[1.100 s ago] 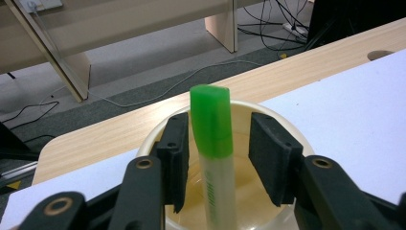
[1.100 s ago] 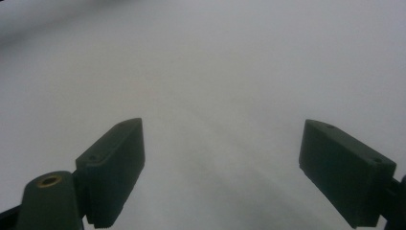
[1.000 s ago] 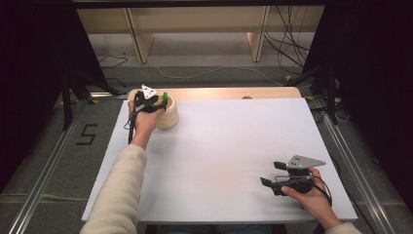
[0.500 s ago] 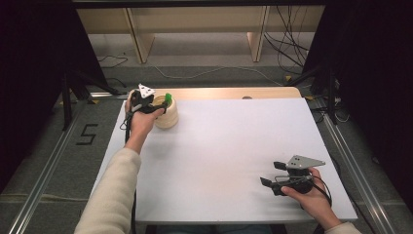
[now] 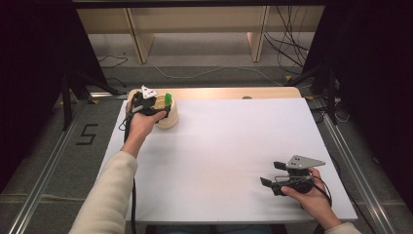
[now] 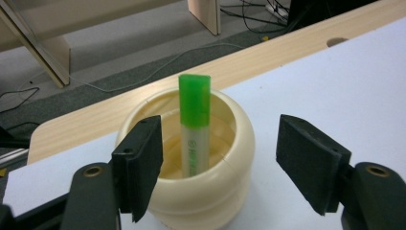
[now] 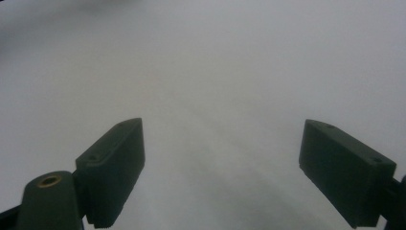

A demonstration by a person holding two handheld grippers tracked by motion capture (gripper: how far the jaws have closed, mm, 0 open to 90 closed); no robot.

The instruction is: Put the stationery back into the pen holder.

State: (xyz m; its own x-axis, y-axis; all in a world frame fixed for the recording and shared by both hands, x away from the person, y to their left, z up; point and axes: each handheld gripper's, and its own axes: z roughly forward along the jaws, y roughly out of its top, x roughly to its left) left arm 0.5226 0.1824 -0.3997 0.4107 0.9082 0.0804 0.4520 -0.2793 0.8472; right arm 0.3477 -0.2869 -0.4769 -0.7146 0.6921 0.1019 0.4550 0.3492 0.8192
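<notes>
Marker [image 6: 194,125] stands upright inside the cup [image 6: 239,143], green cap up. Your left gripper [image 6: 218,163] has just been opening, nothing clamped, releasing it. Your right gripper [image 7: 222,167], well apart from the cup, idles open, empty.

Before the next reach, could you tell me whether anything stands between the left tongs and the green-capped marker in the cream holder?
Nothing visible does: the left tongs gape at the marker, upright inside the holder.

Floor mark: black numeral 5 [image 5: 86,134] on the grey floor left of the table.
Marker print: green lettering on the marker [image 6: 194,125] barrel, too small to read.
</notes>
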